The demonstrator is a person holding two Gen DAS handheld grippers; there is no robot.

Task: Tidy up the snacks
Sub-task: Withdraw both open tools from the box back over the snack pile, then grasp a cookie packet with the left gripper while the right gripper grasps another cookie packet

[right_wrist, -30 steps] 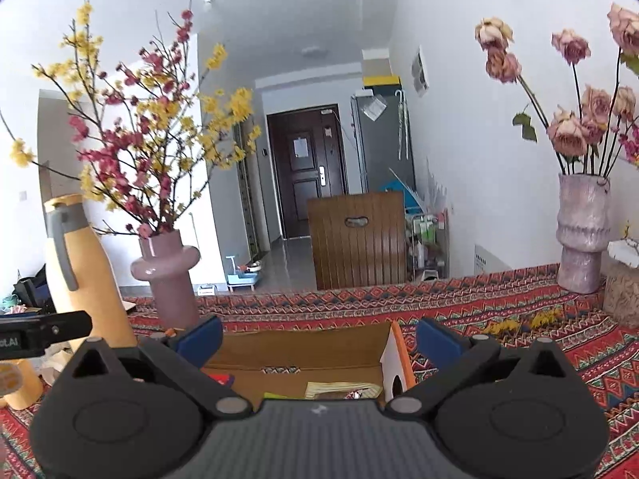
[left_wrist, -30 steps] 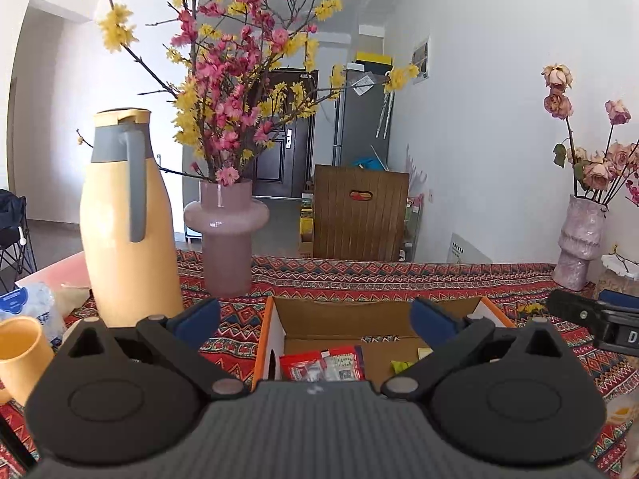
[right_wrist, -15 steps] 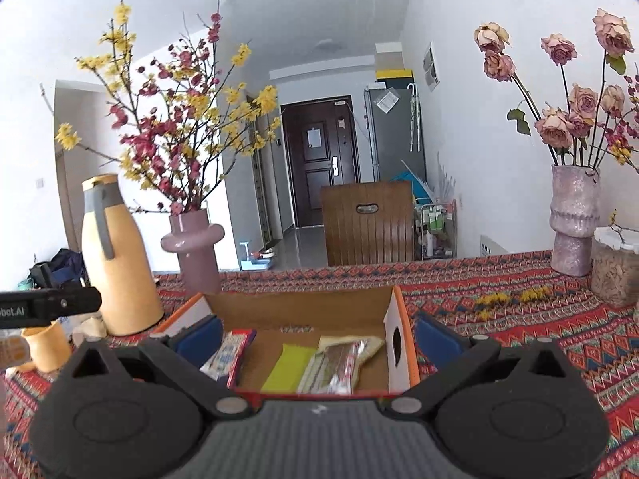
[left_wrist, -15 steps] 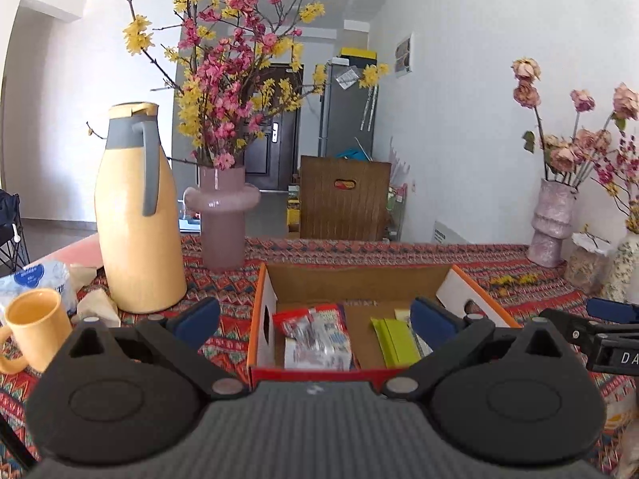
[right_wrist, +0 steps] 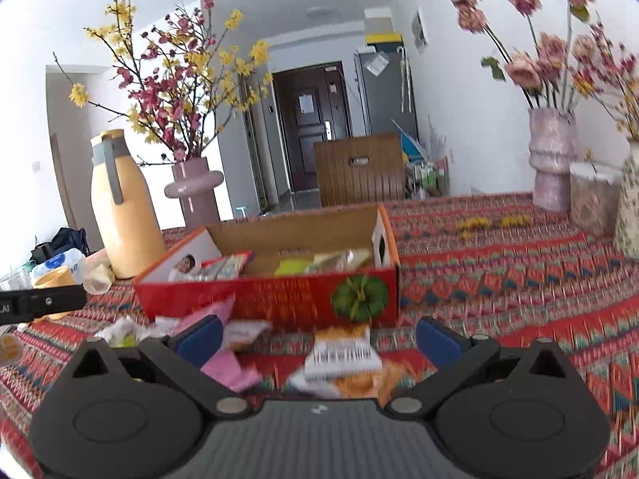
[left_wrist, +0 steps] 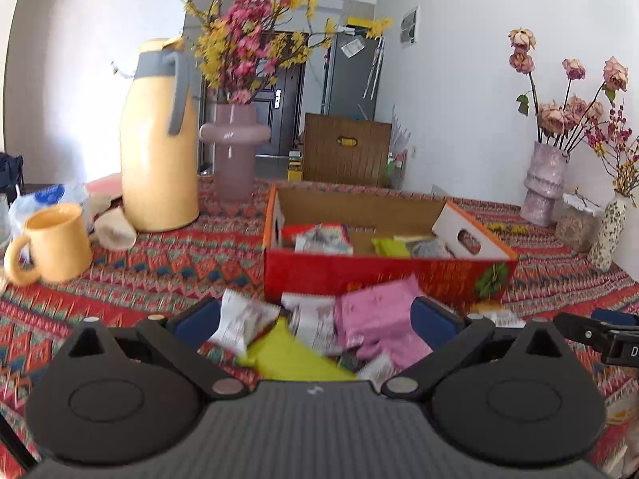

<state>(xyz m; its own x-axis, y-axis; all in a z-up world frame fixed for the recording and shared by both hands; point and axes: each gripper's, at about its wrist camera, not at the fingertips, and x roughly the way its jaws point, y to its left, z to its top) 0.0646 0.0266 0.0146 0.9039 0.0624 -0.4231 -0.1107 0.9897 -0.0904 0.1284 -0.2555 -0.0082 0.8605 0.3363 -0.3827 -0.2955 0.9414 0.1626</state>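
A red cardboard box [left_wrist: 383, 275] [right_wrist: 279, 299] stands open on the patterned tablecloth with several snack packets inside. Loose packets lie in front of it: a pink one [left_wrist: 375, 319], a white one [left_wrist: 243, 319], a yellow-green one [left_wrist: 291, 355], and in the right wrist view an orange-and-white one [right_wrist: 343, 353] and a pink one [right_wrist: 227, 367]. My left gripper [left_wrist: 317, 321] hangs open above the loose packets, holding nothing. My right gripper [right_wrist: 319, 337] is open too, over the orange-and-white packet.
Left of the box stand a yellow thermos jug [left_wrist: 159, 139], a pink vase of blossom branches [left_wrist: 233, 147] and a yellow mug [left_wrist: 56, 243]. Vases of dried roses [left_wrist: 545, 183] [right_wrist: 553, 159] and a jar [right_wrist: 591, 195] line the right wall.
Both grippers have drawn back and tilted down from the box. The box now sits farther off, and the loose packets in front of it have come into view.
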